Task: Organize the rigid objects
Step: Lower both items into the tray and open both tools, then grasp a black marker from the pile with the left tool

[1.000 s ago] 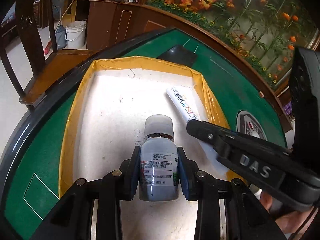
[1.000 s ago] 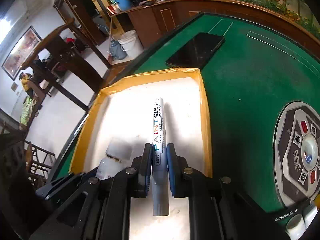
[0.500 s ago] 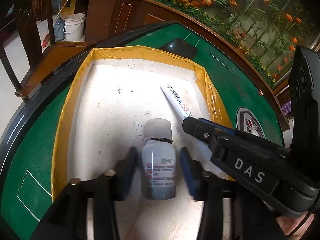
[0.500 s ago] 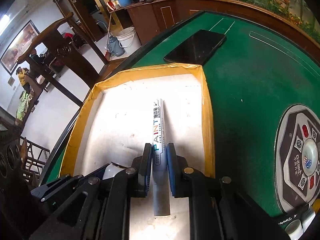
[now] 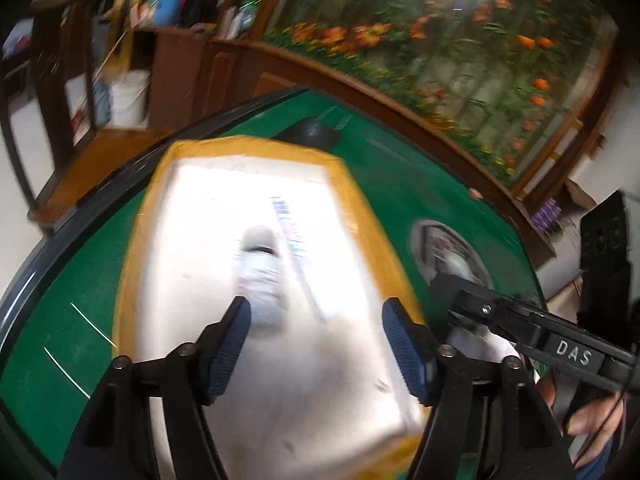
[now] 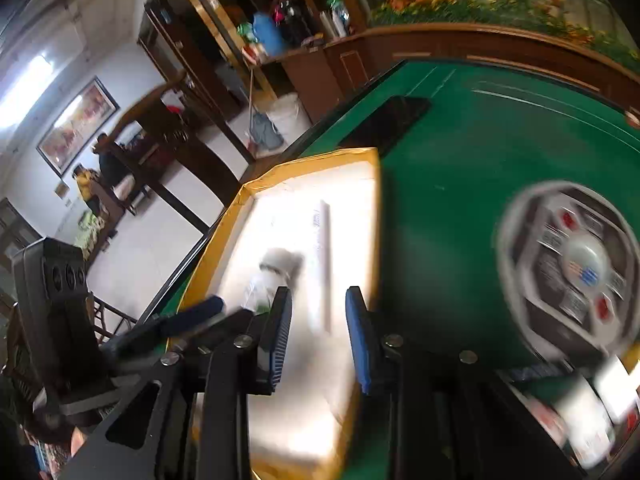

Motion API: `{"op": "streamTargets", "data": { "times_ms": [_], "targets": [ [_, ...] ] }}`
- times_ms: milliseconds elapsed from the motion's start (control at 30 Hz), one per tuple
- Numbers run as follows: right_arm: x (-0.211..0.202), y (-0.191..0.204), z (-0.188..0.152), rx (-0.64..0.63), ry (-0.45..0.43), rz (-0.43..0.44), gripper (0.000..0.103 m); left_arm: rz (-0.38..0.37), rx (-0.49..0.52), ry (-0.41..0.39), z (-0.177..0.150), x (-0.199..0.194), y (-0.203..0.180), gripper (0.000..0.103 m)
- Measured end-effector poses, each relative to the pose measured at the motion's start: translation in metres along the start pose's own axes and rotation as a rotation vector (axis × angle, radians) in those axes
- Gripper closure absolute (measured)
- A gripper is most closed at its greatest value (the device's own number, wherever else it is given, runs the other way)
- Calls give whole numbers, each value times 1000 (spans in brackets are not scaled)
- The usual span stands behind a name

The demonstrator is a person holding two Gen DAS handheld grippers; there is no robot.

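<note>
Green felt table (image 5: 400, 184) carries the yellow-rimmed tray (image 5: 138, 216). On its white floor the bottle (image 5: 260, 272) lies beside the paint marker (image 6: 325, 264), near the right wall. Left gripper (image 5: 316, 344) and right gripper (image 6: 318, 334) have just been opening; both jaws stand released, empty. Placement step appears complete; next move calls for fetching another object.

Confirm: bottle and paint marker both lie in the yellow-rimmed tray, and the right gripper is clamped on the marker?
Not quite. The right wrist view shows the right gripper open, its jaws having just opened, clear of the marker. Bottle and marker do lie in the yellow-rimmed tray.
</note>
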State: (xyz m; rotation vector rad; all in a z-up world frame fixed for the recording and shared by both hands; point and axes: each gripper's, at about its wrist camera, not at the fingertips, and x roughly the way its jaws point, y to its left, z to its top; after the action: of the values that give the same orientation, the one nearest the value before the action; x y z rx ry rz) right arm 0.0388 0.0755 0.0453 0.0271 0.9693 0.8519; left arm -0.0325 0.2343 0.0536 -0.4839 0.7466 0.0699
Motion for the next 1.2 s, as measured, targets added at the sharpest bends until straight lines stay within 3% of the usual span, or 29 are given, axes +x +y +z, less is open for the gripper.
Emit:
{"op": "streamTargets", "data": {
  "times_ms": [100,267,333,433,533,733,867,1033,1133,1200],
  "targets": [
    [-45,-36,-31,22,-45,7,73,-50,92,-27,-21,-12,-32,29],
    [-112,-94,-78,71,-130,-56,72,-160,192,17,-51,-9,-80,26],
    [-137,-120,-99,106,-182,-96,72,-175,299,45,-63,1,-108,26],
    [-156,-154,-119,167,-223,-96,72,-137,439,86,-77,19,-140,26],
    [-162,-179,-122,235,-244,-104,72,-137,505,133,-84,35,-159,26],
    [-163,-194,-121,318,-243,-3,72,-147,613,184,-82,69,-190,26],
    [-165,-195,-129,353,-237,20,72,-108,712,215,-83,93,-202,21],
    [-167,-194,-131,357,-244,28,70,-183,649,327,-77,102,-188,17],
    [-167,-192,-132,360,-246,36,70,-166,709,348,-93,90,-189,17],
    [-169,-192,-133,359,-247,39,70,-204,702,374,-103,80,-190,17]
  ]
}}
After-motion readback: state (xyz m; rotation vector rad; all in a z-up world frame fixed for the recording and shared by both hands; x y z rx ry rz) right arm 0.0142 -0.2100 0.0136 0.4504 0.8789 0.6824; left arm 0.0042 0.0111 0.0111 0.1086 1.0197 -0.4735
